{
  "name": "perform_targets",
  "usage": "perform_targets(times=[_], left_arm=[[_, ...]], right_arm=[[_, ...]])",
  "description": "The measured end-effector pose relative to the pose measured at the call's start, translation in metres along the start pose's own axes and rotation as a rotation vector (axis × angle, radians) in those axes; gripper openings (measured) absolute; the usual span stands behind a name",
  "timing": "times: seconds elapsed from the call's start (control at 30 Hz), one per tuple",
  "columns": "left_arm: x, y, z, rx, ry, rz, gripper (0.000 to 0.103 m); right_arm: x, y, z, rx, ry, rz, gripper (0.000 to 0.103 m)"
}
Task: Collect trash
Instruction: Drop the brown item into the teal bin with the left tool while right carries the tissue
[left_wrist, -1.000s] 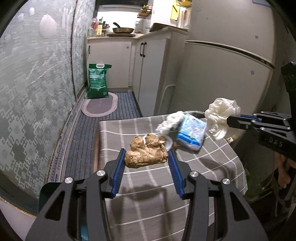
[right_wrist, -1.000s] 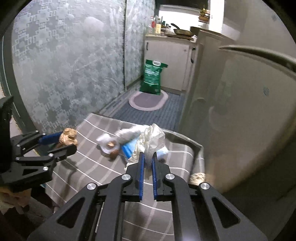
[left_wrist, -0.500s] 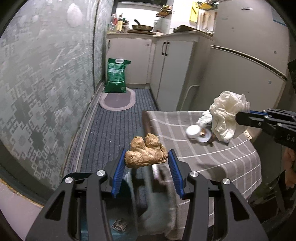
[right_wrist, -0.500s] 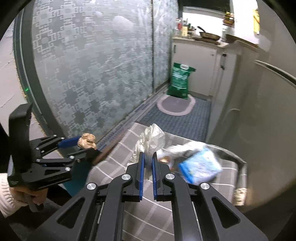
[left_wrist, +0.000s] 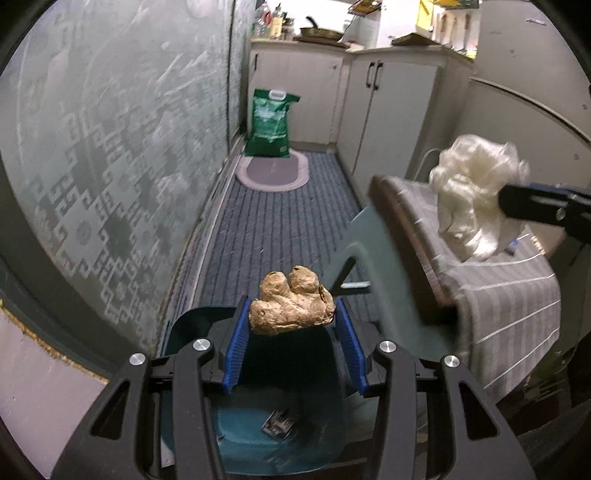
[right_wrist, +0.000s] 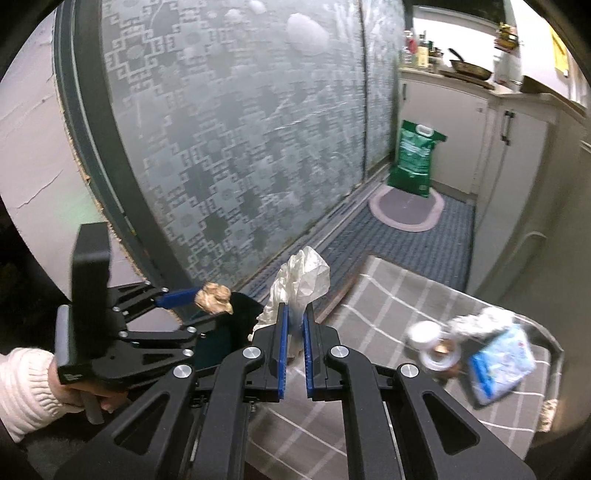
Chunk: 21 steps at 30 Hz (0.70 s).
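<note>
White plastic wad (right_wrist: 301, 275) in right claw (right_wrist: 293, 332)

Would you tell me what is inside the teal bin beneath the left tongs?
One small crumpled wrapper lies on the floor of the teal bin. The left tongs and their ginger root cover the rest of the inside.

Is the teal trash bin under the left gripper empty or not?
Not empty: a small crumpled wrapper lies on the teal bin bottom.

Narrow kitchen w/ green sack (left_wrist: 270, 123) standing at far end on oval mat (left_wrist: 272, 174), ribbed blue-grey floor runner (left_wrist: 273, 229), patterned frosted glass panels (right_wrist: 236, 140) alongside, frying pan (right_wrist: 471, 67) on counter.
</note>
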<state>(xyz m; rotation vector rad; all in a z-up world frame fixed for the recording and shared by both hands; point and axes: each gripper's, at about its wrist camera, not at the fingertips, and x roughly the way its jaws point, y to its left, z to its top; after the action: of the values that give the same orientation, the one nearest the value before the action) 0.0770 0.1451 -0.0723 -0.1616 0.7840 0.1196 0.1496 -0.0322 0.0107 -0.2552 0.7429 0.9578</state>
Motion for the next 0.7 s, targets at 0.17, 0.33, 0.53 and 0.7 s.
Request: perform_targets(times=[0.17, 0.33, 0.53, 0.7], left_arm=[[0.006, 0.019, -0.013, -0.012, 0.042, 0.009, 0.049], [0.015, 0.031, -0.026, -0.007, 0.097, 0.009, 0.049], [0.024, 0.035, -0.039, 0.021, 0.155, 0.014, 0.049], [0.035, 0.037, -0.052, 0.035, 0.231, -0.01, 0.049]], right_arm=[[0.019, 0.02, 0.005, -0.007, 0.031, 0.04, 0.007], [0.038, 0.033, 0.006, -0.018, 0.074, 0.053, 0.007], [0.054, 0.043, 0.008, -0.015, 0.1, 0.065, 0.007], [0.066, 0.052, 0.01, -0.015, 0.124, 0.072, 0.008]])
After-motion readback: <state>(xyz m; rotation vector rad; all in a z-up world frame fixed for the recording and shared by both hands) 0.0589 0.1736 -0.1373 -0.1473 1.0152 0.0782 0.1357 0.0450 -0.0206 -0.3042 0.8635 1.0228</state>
